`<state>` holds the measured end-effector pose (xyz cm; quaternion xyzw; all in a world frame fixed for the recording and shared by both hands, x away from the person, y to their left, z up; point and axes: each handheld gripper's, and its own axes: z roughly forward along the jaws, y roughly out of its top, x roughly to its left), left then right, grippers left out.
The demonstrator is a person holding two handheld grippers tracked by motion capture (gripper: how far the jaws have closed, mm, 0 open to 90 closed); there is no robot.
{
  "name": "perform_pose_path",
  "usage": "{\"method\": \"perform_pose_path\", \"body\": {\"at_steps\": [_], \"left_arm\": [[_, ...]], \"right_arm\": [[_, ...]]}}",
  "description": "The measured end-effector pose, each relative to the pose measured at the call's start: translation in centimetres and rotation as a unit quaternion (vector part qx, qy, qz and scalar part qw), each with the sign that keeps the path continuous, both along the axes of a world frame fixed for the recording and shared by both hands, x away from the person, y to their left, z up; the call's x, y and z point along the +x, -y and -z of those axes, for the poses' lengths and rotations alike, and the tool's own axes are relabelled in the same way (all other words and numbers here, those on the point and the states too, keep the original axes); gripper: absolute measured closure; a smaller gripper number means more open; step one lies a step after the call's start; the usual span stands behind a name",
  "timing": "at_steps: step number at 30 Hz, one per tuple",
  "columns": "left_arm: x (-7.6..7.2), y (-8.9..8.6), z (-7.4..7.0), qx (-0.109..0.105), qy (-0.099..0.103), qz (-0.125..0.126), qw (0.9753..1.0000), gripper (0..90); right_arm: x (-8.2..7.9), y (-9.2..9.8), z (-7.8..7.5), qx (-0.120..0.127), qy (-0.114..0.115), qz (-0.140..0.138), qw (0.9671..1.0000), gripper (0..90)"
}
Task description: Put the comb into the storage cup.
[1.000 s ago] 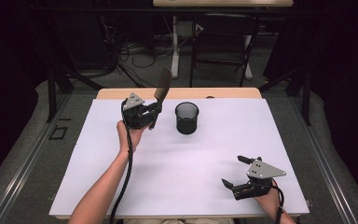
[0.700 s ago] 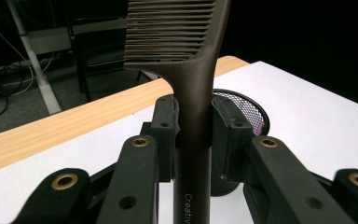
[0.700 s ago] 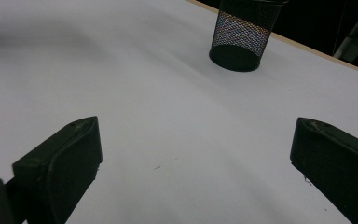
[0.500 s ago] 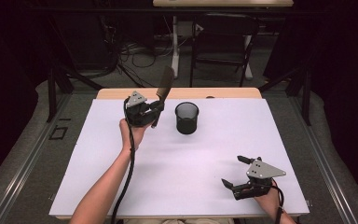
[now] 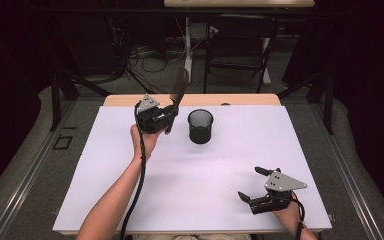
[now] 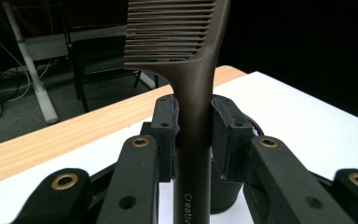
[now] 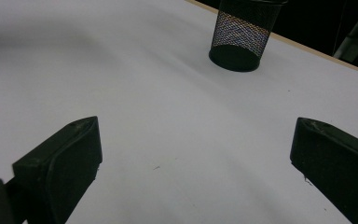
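High view: left claw (image 5: pixel 166 116), clamped on the comb (image 5: pixel 178 93) handle, holds it upright at the cup's (image 5: pixel 200 126) 9 o'clock for insertion; right claw (image 5: pixel 254 186) rests apart.

One comb (image 6: pixel 193 84) (dark brown), one mesh cup (image 5: pixel 200 126), two tools, one table (image 5: pixel 130 210)

The high view looks forward and down from above the person's side, taking in the whole white desk (image 5: pixel 190 185) and the dark room behind. The left gripper view rides the raised left tool (image 5: pixel 166 114), aimed out over the desk's far wooden edge — the comb (image 6: pixel 193 88) sits very close to its lens. The right gripper view skims low over the desktop from the right tool (image 5: pixel 254 185), facing the mesh cup (image 7: pixel 242 35) — the same cup (image 5: pixel 200 126) stands mid-desk from above.
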<state>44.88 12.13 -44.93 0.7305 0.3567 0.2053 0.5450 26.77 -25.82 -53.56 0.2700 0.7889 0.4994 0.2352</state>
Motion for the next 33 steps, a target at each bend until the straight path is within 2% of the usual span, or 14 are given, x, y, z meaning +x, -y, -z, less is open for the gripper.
{"method": "perform_pose_path", "body": {"at_steps": [4,33], "left_arm": [[0.1,0.2,-0.2,-0.008,-0.001,-0.001,1.0,72.6],[1.0,1.6,-1.0,-0.029,0.005,0.005,0.9996,72.6]], "right_arm": [[0.0,0.0,0.0,0.001,-0.001,0.0,1.0,1.7],[0.0,0.0,0.0,0.002,0.002,-0.001,1.0,1.7]]}}
